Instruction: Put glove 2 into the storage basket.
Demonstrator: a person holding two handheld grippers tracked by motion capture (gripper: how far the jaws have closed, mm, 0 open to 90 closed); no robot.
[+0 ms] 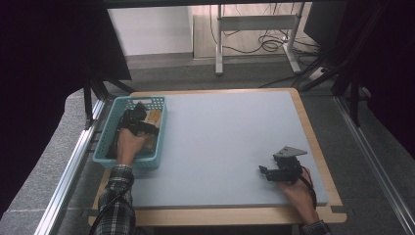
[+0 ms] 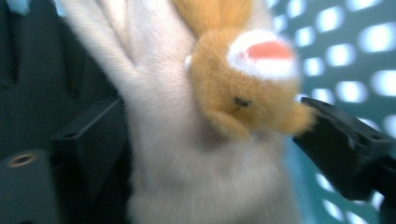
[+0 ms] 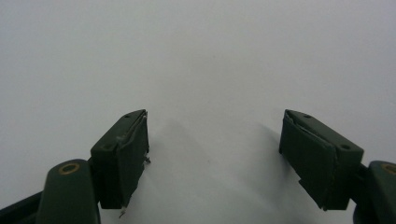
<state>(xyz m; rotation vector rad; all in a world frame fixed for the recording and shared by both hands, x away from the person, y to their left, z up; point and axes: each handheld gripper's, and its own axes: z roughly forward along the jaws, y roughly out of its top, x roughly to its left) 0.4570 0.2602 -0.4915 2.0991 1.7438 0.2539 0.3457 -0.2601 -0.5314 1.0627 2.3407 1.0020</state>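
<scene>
Grey table (image 1: 225,147), carpeted floor beyond. Teal basket (image 1: 111,155) at left holds the plush toy (image 2: 201,140); left gripper (image 2: 210,154) jaws spread around it, just released. Right gripper (image 3: 215,158), lower right, wide, empty.

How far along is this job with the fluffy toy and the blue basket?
The plush toy already lies inside the teal basket at the table's left edge. In hand: the left gripper is in the basket with its jaws spread on either side of the toy, apparently not squeezing it. Left, probably: lifting that hand clear. The right gripper rests open over bare table.
</scene>
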